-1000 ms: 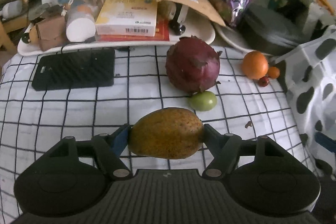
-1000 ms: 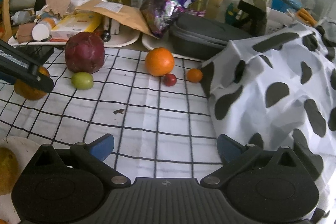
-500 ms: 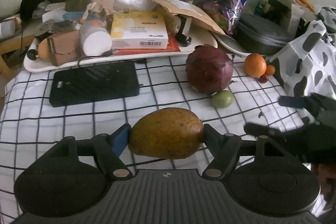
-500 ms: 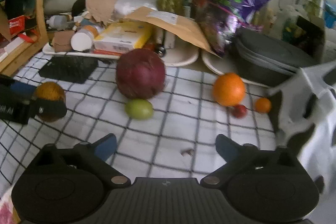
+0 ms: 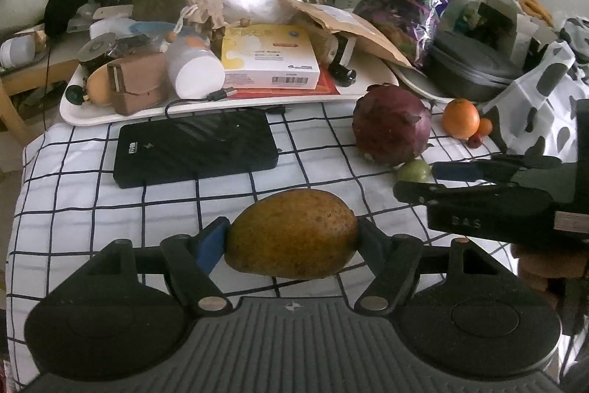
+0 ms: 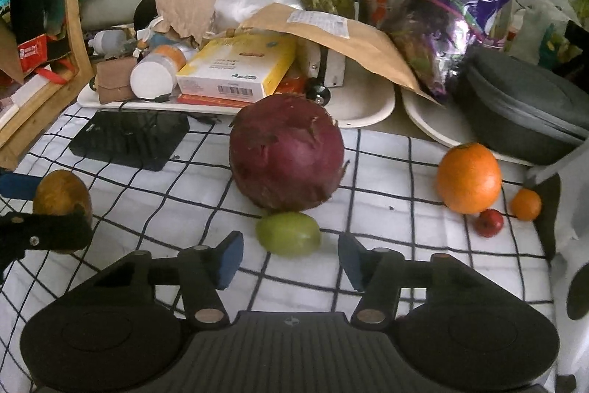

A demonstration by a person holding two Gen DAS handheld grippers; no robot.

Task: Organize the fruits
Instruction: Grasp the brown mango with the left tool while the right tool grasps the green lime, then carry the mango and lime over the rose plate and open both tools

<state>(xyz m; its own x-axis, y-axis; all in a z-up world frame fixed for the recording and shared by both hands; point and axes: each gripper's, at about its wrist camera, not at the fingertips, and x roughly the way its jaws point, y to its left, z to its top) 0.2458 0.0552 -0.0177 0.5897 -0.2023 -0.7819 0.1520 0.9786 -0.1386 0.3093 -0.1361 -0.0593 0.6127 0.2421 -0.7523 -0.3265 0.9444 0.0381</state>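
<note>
- Our left tongs (image 5: 292, 238) are clamped on a brown-yellow mango (image 5: 292, 234), one blue pad pressing each end, and we hold it above the checked cloth (image 5: 73, 194).
- Our right tongs (image 6: 291, 258) stand spread wide, nothing between the pads; a small green fruit (image 6: 288, 234) lies on the cloth just ahead of the gap.
- Directly behind that green fruit, touching or nearly so, sits a big dark-red round fruit (image 6: 287, 153).
- Ahead and to the right of the right tongs we see an orange (image 6: 469, 177), with a small red fruit (image 6: 489, 223) and a tiny orange fruit (image 6: 525, 204) just beside it.
- Ahead and left of the left tongs lies a flat black box (image 5: 195, 146), and past it a white tray (image 5: 92, 116) piled with clutter.
</note>
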